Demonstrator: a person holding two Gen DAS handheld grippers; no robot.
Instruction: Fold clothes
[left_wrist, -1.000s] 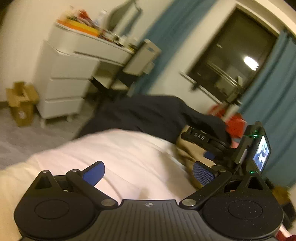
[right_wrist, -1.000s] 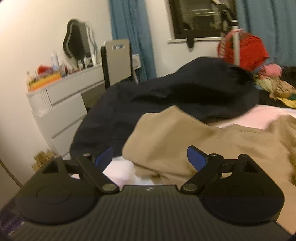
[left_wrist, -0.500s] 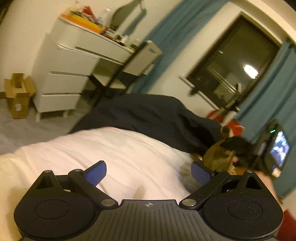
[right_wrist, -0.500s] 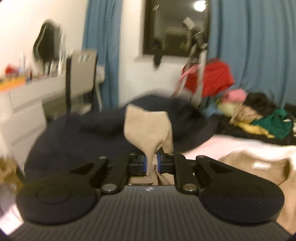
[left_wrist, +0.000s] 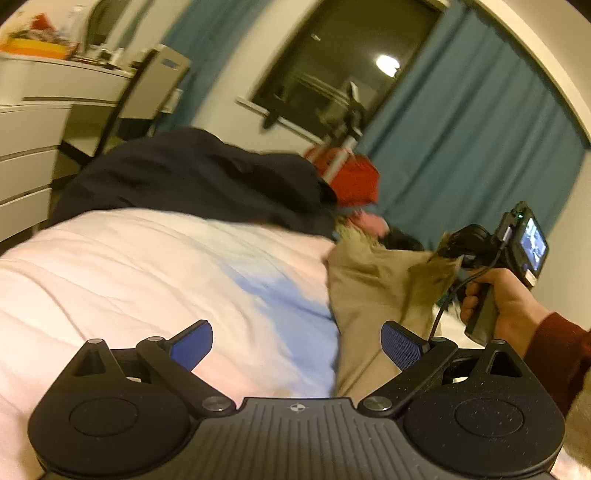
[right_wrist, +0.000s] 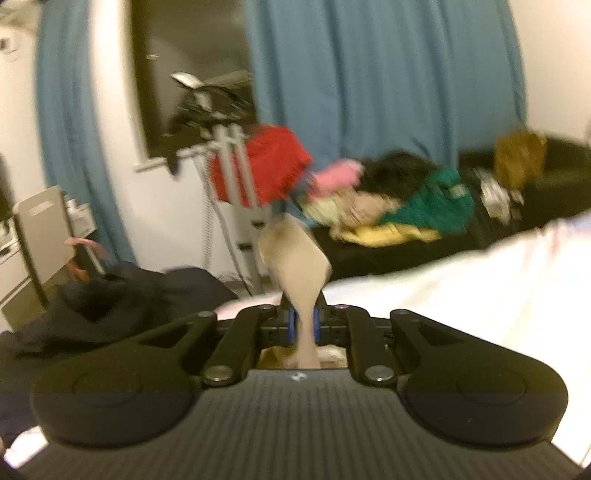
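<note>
White-fronted drawers (left_wrist: 26, 155) are seen at the far left of the left wrist view, with a grey-backed chair (left_wrist: 155, 86) beside them under a blue curtain. A dark navy garment (left_wrist: 192, 181) is heaped at the far edge of the bed, whose pale pink-white quilted cover (left_wrist: 122, 280) fills the middle of the view. The left claw (left_wrist: 295, 343) is held above this cover with its blue-padded fingers (left_wrist: 192, 345) spread wide and nothing between them. To its right, the tan fabric garment (left_wrist: 369, 288) is draped on the bed, one part of it drawn up toward the right claw (left_wrist: 448, 254). That tool is gripped by a hand (left_wrist: 502, 302) in a dark red sleeve at the right edge.

In the right wrist view, which is blurred, the navy garment (right_wrist: 110, 302) lies at the left, and a red cloth (right_wrist: 269, 166) is hung on a grey metal stand in front of the window. At the centre, the right claw (right_wrist: 303, 326) is clenched on a fold of the tan garment (right_wrist: 295, 266), which stands up between the pressed blue pads. Further right, a mixed heap of pink, green and yellow clothes (right_wrist: 406, 206) is piled on a black surface, and the pale bed cover (right_wrist: 480, 280) is seen at the right.
</note>
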